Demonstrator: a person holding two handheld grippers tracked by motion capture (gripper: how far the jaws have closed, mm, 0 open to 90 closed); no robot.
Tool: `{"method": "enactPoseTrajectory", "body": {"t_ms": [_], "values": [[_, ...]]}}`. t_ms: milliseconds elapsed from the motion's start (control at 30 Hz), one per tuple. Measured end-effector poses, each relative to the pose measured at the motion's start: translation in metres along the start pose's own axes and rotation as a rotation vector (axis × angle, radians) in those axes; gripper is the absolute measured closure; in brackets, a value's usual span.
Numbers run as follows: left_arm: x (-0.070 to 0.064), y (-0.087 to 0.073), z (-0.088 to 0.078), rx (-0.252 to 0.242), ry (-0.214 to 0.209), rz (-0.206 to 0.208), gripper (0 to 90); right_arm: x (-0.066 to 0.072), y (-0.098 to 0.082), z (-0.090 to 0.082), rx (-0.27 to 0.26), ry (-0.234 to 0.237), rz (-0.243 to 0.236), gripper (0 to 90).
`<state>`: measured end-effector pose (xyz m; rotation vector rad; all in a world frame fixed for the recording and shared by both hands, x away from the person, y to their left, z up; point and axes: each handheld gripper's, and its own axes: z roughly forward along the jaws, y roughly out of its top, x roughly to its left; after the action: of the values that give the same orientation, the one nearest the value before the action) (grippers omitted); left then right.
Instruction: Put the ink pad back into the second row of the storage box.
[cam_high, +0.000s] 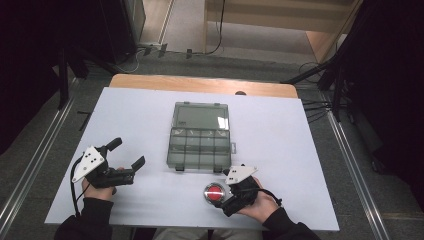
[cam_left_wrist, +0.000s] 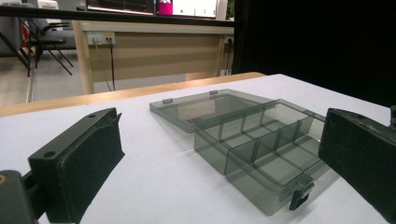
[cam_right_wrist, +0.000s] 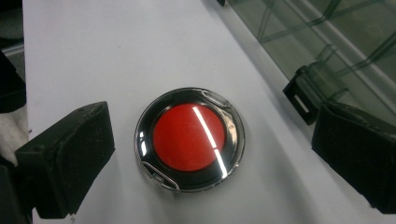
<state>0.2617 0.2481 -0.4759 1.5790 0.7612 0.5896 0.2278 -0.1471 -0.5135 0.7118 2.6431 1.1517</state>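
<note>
- The red round case (cam_right_wrist: 189, 138) sits flat on the white table (cam_high: 280, 135), just in front of the open compartment box (cam_high: 200, 142).
- Right gripper (cam_high: 231, 195) hangs over it, jaws spread wide either side, holding nothing.
- Left gripper (cam_high: 126, 159) is wide open too, empty, pointing at the box.
- The case looks light, hard and glossy, so probably slippery. I'd pinch it across the rim, not the lid.

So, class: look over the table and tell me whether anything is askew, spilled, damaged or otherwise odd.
Nothing stands out. The clear organizer box lies open and square on the white table, its compartments look empty, and the round red-topped case sits flat between the open jaws of the right hand-held gripper.
</note>
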Motion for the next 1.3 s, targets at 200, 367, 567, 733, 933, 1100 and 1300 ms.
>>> {"method": "enactPoseTrajectory", "body": {"t_ms": [200, 367, 567, 733, 933, 1100, 1300], "values": [[0.0, 0.0, 0.0, 0.0, -0.003, -0.001, 0.0, 0.003, 0.002, 0.007, 0.032, 0.014, -0.036, 4.0], [0.0, 0.0, 0.0, 0.001, -0.004, -0.002, 0.0, 0.007, 0.004, 0.012, 0.049, 0.023, -0.066, 10.4], [0.0, 0.0, 0.0, 0.002, -0.006, -0.003, 0.0, 0.011, 0.005, 0.015, 0.068, 0.037, -0.1, 19.2], [0.0, 0.0, 0.001, 0.004, -0.011, -0.005, 0.0, 0.012, 0.004, 0.014, 0.083, 0.006, -0.137, 30.4], [0.0, 0.0, 0.0, 0.004, -0.011, -0.005, 0.0, 0.011, 0.007, 0.011, 0.094, 0.012, -0.106, 30.8], [0.0, -0.001, 0.0, 0.002, -0.01, -0.012, 0.0, 0.008, 0.015, 0.0, 0.038, 0.007, -0.082, 30.9], [0.001, -0.001, 0.0, -0.002, -0.011, -0.024, 0.0, 0.001, 0.03, -0.01, 0.008, 0.005, -0.071, 30.9]]}}
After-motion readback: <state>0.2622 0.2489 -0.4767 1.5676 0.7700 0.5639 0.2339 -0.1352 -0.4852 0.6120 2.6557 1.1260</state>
